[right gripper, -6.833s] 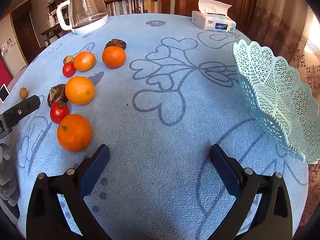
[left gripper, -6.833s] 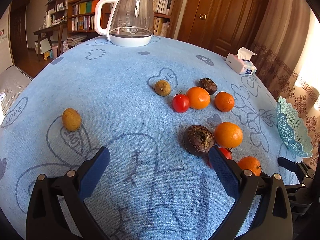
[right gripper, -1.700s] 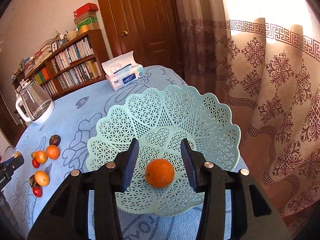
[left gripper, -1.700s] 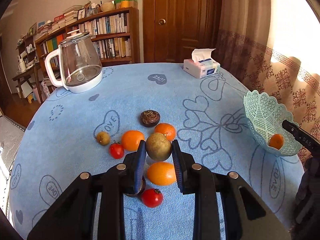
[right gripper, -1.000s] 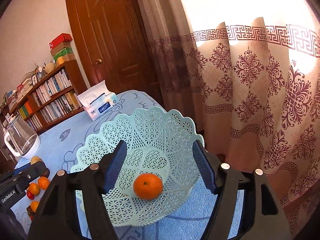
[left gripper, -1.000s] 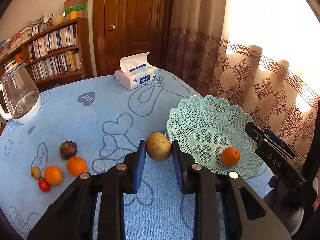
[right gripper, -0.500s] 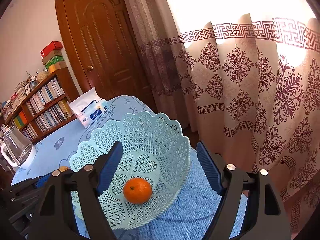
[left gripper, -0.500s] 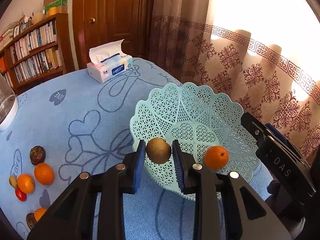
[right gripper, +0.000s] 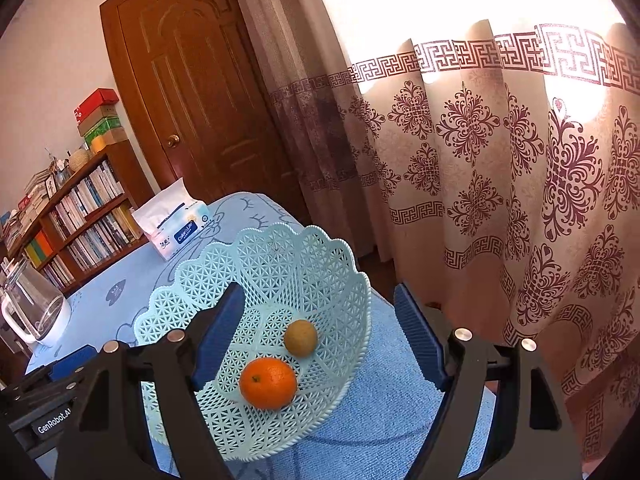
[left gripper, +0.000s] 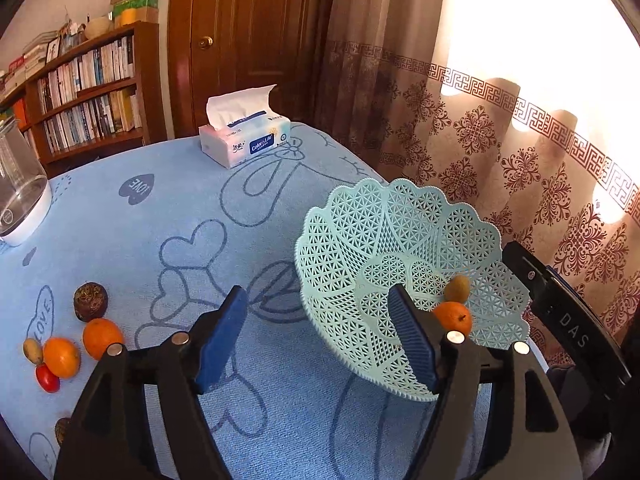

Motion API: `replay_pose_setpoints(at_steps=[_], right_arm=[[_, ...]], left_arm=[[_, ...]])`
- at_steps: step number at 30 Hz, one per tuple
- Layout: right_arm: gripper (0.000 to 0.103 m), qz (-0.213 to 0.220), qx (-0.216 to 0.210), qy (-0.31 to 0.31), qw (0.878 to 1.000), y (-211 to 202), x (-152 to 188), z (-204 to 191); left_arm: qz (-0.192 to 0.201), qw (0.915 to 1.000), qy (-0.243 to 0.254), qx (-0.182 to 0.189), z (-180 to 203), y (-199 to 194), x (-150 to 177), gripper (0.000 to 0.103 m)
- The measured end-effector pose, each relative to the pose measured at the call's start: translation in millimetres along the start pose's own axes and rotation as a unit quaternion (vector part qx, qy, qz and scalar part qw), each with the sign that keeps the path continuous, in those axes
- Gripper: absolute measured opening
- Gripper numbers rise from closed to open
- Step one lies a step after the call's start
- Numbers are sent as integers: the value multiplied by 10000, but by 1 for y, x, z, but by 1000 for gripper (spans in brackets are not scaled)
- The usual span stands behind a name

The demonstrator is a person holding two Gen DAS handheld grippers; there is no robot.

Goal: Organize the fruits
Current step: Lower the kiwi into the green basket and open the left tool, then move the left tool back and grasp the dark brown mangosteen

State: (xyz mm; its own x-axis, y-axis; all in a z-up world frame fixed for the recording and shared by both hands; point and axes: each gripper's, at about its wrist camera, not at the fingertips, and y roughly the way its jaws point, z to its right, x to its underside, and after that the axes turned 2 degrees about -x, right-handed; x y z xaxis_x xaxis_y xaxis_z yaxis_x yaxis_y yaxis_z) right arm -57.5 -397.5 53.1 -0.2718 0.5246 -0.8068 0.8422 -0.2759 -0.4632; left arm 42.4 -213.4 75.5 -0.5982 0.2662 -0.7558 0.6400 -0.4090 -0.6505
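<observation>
Left gripper (left gripper: 316,338) and right gripper (right gripper: 318,340) both spread, holding nothing. Basket (right gripper: 344,276) holds 1 orange (right gripper: 268,383); brown fruit (right gripper: 300,338) at its 1 o'clock.

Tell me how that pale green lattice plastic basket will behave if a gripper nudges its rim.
The pale green lattice plastic basket looks thin and light, so it would probably slide on the blue cloth. Its wide flared rim may flex or tip. The orange and brownish round fruit inside would likely roll.
</observation>
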Motion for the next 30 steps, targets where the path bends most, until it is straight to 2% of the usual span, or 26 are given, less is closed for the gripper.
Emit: replay_pose_setpoints(at_steps=[5, 15, 18, 30], right_arm=[[79, 9, -5, 30, 10000, 0, -1, 1], [79, 124, -11, -47, 9999, -4, 0, -1], [84, 187, -38, -112, 9998, -7, 0, -4], [85, 340, -73, -214, 9992, -12, 0, -9]], left_arm=[[61, 9999, -65, -108, -5, -3, 2, 86], [162, 9983, -332, -461, -25, -12, 2, 96], [240, 9973, -371, -590, -31, -16, 2, 96], [487, 9925, -529, -985, -62, -42, 3, 96]])
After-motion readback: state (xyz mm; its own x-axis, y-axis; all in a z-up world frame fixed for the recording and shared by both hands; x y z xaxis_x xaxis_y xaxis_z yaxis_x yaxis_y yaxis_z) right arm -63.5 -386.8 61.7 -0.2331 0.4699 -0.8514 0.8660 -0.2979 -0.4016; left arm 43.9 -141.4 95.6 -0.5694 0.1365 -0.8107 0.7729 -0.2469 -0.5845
